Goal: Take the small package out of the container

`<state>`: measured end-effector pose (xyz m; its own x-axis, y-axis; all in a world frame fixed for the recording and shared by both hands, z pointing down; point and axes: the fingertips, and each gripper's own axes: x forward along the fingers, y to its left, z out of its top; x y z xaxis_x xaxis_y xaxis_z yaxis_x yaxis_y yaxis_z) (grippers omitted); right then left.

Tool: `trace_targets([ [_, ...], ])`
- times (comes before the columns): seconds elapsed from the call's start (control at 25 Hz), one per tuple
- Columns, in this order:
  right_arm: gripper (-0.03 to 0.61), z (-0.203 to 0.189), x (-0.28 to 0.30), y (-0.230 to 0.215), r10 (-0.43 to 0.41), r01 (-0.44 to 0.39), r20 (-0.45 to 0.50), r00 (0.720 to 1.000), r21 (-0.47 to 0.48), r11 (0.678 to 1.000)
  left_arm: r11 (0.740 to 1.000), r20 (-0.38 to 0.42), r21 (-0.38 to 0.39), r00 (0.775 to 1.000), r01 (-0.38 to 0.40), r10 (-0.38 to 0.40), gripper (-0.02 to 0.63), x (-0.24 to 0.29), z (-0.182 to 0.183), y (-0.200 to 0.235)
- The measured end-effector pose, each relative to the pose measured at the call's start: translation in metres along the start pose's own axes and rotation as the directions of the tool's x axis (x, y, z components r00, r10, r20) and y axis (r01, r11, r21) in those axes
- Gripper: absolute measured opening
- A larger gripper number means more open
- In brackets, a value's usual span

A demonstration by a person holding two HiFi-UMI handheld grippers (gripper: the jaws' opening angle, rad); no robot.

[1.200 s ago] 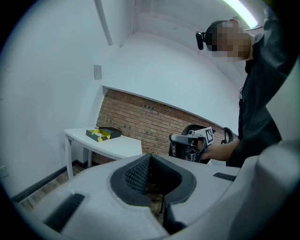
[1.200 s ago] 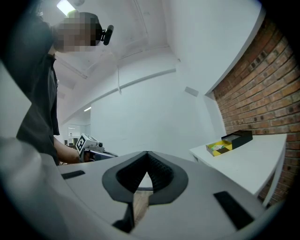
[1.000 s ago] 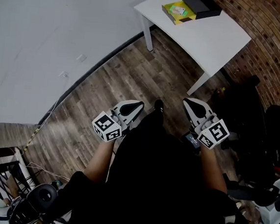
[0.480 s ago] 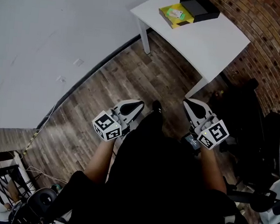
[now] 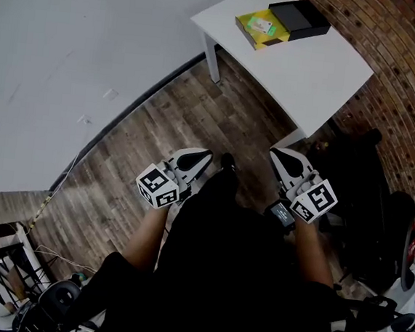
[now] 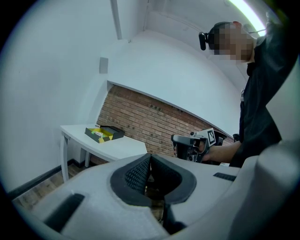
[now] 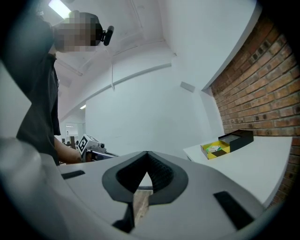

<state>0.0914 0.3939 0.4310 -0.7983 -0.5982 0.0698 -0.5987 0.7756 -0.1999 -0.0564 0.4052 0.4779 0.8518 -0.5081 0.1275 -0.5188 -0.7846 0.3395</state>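
holding left gripper and right gripper level, both pressed together empty, likely just for approaching the open yellow cardboard box at the white table's far edge.

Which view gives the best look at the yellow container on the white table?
The head view: it looks down into the open yellow container, so the small package inside shows. The right gripper view shows the container low from the side, its inside barely visible. The left gripper view shows the container far off and tiny.
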Motion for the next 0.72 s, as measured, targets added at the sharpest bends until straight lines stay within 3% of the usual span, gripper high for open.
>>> trace_targets([
  [0.72, 0.008, 0.047, 0.078, -0.149, -0.078, 0.078, -0.017, 0.997, -0.010, 0.997, 0.998, -0.024, -0.026, 0.998, 0.061, -0.062, 0.015, 0.112, 0.066, 0.132],
])
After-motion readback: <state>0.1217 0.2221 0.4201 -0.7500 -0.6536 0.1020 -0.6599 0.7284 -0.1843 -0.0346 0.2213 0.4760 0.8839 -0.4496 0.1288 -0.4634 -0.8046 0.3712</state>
